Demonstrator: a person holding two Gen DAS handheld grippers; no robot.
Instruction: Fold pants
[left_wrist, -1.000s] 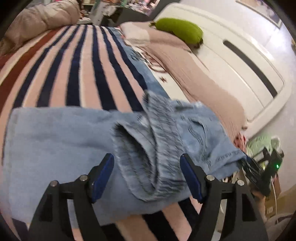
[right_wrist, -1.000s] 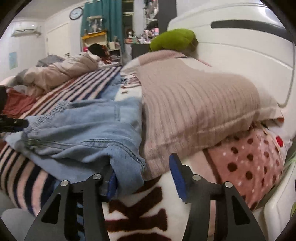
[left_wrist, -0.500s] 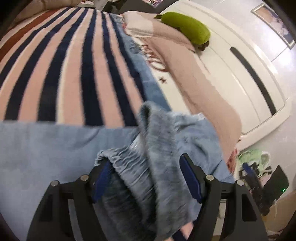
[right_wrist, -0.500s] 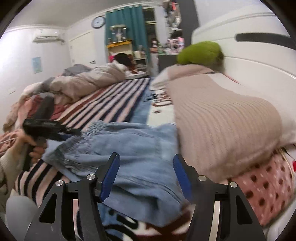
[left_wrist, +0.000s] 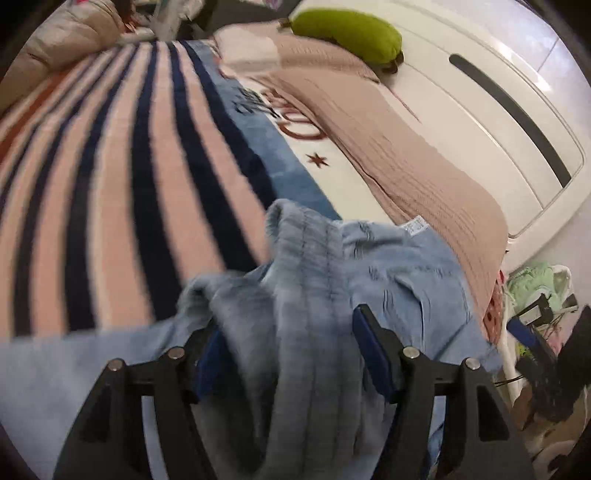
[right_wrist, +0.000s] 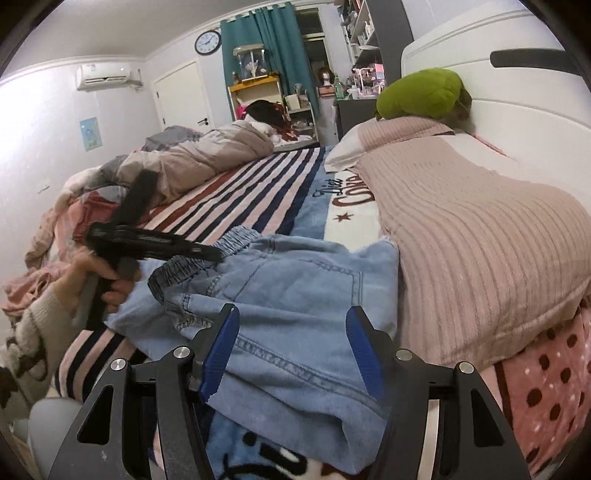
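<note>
Light blue denim pants (right_wrist: 295, 295) lie on the striped bed blanket (right_wrist: 258, 192), waistband to the left, next to the pink knitted cover. In the left wrist view my left gripper (left_wrist: 291, 354) is open, its jaws wide apart, with the bunched elastic waistband (left_wrist: 306, 295) of the pants lying between them. The left gripper also shows in the right wrist view (right_wrist: 218, 254), its tip at the waistband. My right gripper (right_wrist: 291, 350) is open, jaws apart just above the denim near the bed's front edge.
A pink knitted cover (right_wrist: 480, 240) over a pillow lies right of the pants. A green plush (right_wrist: 421, 92) rests against the white headboard (left_wrist: 480, 110). A beige duvet (right_wrist: 199, 158) is heaped at the far side. Clutter (left_wrist: 539, 306) stands on the floor beside the bed.
My left gripper has pushed forward so the waistband now lies deep between its jaws. My right gripper let go of the denim edge, rose and moved back over the pants.
</note>
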